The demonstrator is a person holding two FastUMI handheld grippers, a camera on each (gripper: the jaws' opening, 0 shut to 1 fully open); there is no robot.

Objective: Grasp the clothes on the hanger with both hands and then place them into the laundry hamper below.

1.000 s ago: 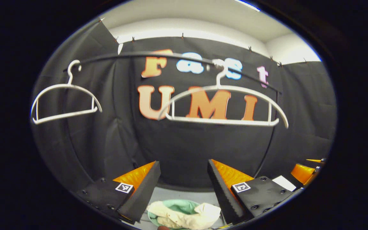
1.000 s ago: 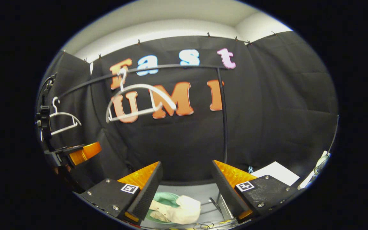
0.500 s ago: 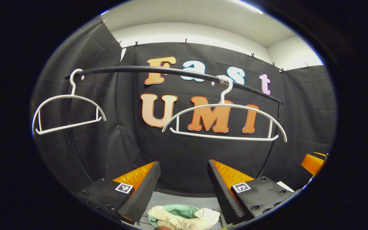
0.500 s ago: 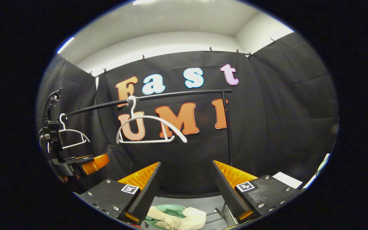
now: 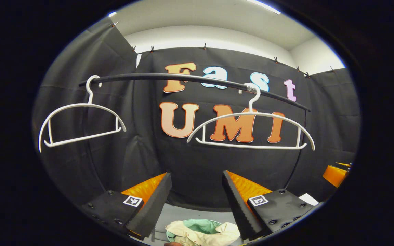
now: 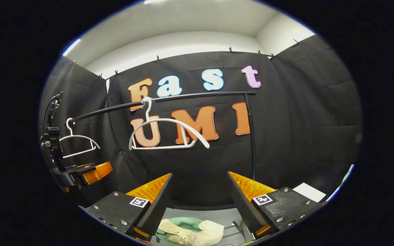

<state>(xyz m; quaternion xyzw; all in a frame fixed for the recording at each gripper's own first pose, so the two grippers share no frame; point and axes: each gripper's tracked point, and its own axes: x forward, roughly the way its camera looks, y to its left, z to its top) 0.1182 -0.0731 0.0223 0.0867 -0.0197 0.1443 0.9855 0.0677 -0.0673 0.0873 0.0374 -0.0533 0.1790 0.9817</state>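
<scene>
Cream clothes [image 5: 202, 231] already down in green hamper [image 5: 197, 223], below and between both claws [image 5: 197, 196] [image 6: 198, 194], each spread apart, empty.

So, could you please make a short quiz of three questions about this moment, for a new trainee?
1. True or false: the two white plastic hangers on the black rail are bare.
2. Where does the cream-coloured cloth garment lie? A) on a hanger B) in the pale green laundry hamper C) between the left gripper's fingers
3. Fill in: the left gripper and the right gripper both stand ____, with nothing between the fingers.

Key: 1 true; 2 B; 3 open.
</scene>
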